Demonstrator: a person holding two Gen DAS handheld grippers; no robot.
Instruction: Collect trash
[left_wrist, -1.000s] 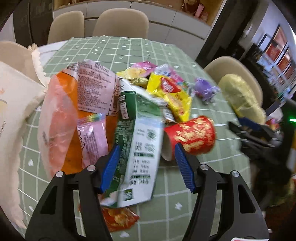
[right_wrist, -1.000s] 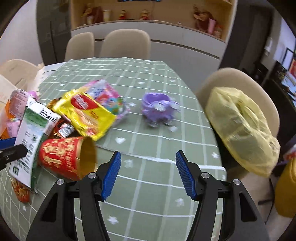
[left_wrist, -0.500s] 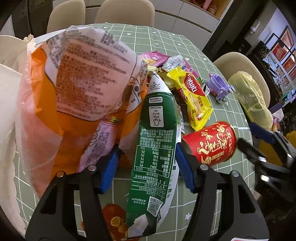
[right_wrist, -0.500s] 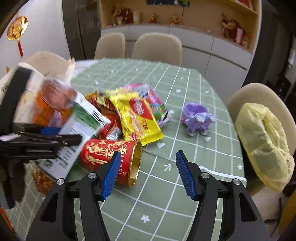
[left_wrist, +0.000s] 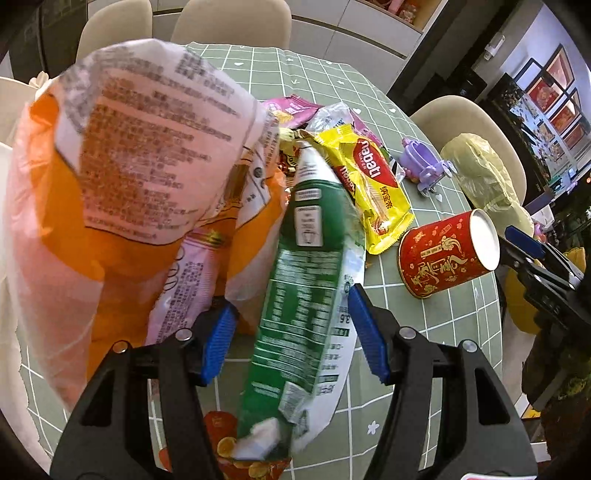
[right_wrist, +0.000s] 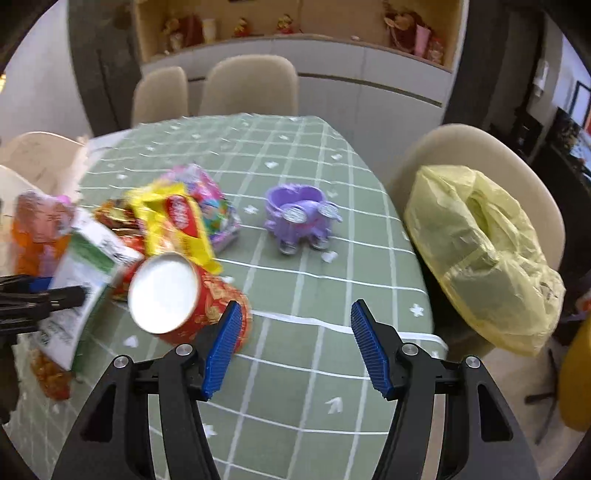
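My left gripper (left_wrist: 293, 338) is shut on a bundle: a green and white carton (left_wrist: 306, 266) stands between its blue pads, with a pink wrapper and a big orange bag (left_wrist: 110, 184) pressed in on the left. The bundle is tilted up off the green checked table (left_wrist: 461, 332). A red paper cup (right_wrist: 166, 291) lies on its side, its white end facing my right gripper (right_wrist: 297, 347). That gripper is open with nothing between its fingers, and the cup sits just left of its left finger. In the left wrist view the red cup (left_wrist: 447, 254) lies beside the right gripper (left_wrist: 535, 266).
A yellow wafer packet (left_wrist: 369, 184) and several other wrappers lie behind the cup. A purple toy cart (right_wrist: 299, 218) stands mid-table. A yellow plastic bag (right_wrist: 480, 240) rests on the right chair. More beige chairs (right_wrist: 251, 85) ring the table. White fabric (left_wrist: 7, 258) hangs at the left.
The left gripper sank closer over the bundle, so the orange bag fills more of its view. The right gripper closed in on the red cup, which tipped its end toward that camera.
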